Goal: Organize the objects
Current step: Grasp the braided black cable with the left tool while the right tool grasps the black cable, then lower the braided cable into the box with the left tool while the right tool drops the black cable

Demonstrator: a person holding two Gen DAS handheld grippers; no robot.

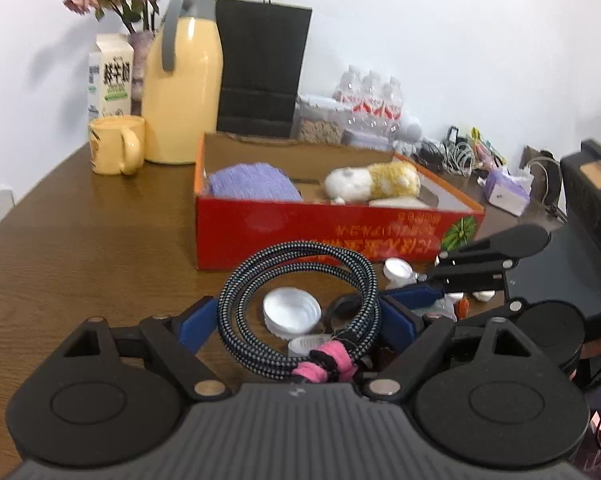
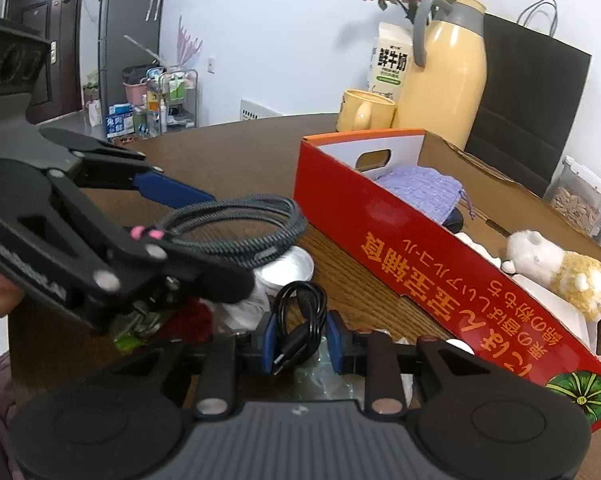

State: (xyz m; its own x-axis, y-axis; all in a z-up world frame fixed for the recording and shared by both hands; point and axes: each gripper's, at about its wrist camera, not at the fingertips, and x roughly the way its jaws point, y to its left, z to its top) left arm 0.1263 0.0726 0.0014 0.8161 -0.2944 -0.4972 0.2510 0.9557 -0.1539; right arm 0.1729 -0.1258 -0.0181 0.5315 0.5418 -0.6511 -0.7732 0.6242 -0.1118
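Now my left gripper (image 1: 300, 320) spans wide, pinching the coiled braided cable (image 1: 300, 300) (black-and-white weave, pink tie) above the table (image 1: 80, 240); my right gripper (image 2: 300, 340) clamps a thin black cable (image 2: 300, 316) beside the red box (image 2: 420, 264).

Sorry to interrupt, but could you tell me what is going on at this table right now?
A person is tidying small things into a red box using tongs in each hand. The left tongs hold a coiled braided cable lifted off the table, in front of the box. The right tongs are closed on a small black cable. A purple pouch and a plush toy already lie in the box. A white lid remains on the table.
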